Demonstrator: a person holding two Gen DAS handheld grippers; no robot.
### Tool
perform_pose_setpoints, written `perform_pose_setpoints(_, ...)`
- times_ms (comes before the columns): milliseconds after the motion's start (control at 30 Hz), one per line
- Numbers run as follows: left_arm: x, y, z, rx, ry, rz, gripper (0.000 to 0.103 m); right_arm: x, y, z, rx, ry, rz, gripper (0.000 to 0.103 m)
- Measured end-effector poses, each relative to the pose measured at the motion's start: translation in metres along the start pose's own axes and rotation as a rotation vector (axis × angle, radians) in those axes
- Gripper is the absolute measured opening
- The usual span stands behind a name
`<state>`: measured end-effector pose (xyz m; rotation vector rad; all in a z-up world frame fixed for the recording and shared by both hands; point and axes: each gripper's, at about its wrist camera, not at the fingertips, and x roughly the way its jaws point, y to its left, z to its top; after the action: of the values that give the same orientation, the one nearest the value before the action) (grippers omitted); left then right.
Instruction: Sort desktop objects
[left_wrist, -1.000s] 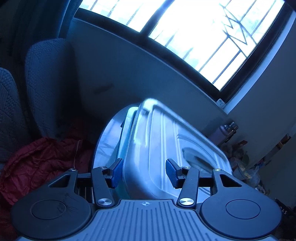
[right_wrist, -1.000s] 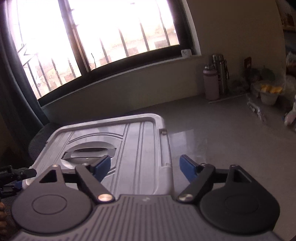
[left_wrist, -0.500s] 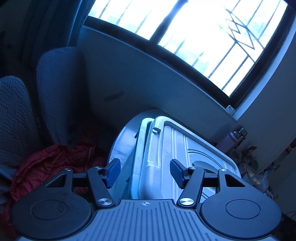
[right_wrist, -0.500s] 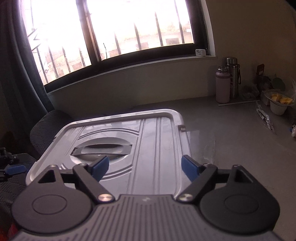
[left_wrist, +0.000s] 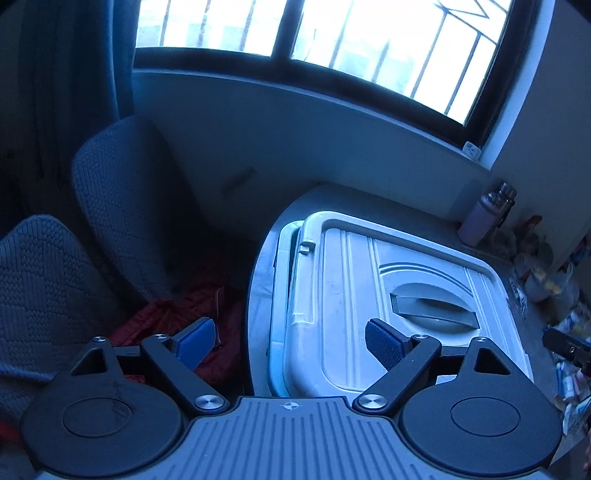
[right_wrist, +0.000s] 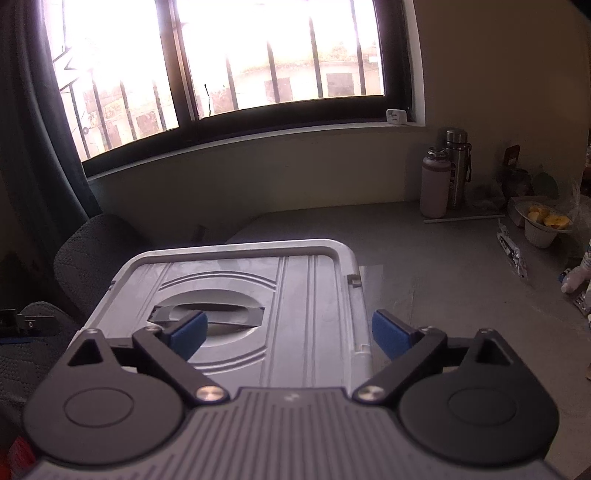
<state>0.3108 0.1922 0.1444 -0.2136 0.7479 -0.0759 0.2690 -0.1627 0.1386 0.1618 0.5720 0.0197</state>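
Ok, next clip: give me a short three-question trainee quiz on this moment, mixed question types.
1. True or false: the left gripper is shut on the lid.
2. The lid's recessed handle lies: A) in the middle of the lid, B) at its corner, C) on the desk.
3. How many flasks stand by the wall?

Key: 1 false, both grippers open, right gripper too; 2 A; 3 two.

You have set the lid (left_wrist: 388, 295) flat on the box (left_wrist: 282, 314) and pulled both grippers back, jaws apart.
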Motion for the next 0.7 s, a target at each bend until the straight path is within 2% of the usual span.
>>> perform_pose_setpoints(100,0.001,-0.004,0.011,0.036,0.036,0.014,0.09,-0.001,0.001,0.007,0.003,0.035,-0.017,0.099)
perform_pose_setpoints(200,0.012,-0.009,0.022,0.08,0.134,0.048,0.09,0.006,-0.002,0.014,0.028,0.125,-0.029,0.1)
perform_pose_setpoints(367,0.024,-0.016,0.036,0.125,0.232,0.052,0.09,0.013,-0.014,0.02,0.078,0.214,-0.076,0.1)
perform_pose_setpoints(500,0.029,-0.02,0.045,0.147,0.269,0.054,0.09,0.021,-0.02,0.027,0.099,0.288,-0.042,0.1)
perform_pose_setpoints(700,0.039,-0.03,0.051,0.146,0.279,0.072,0.09,0.039,-0.021,0.041,0.064,0.364,-0.026,0.1)
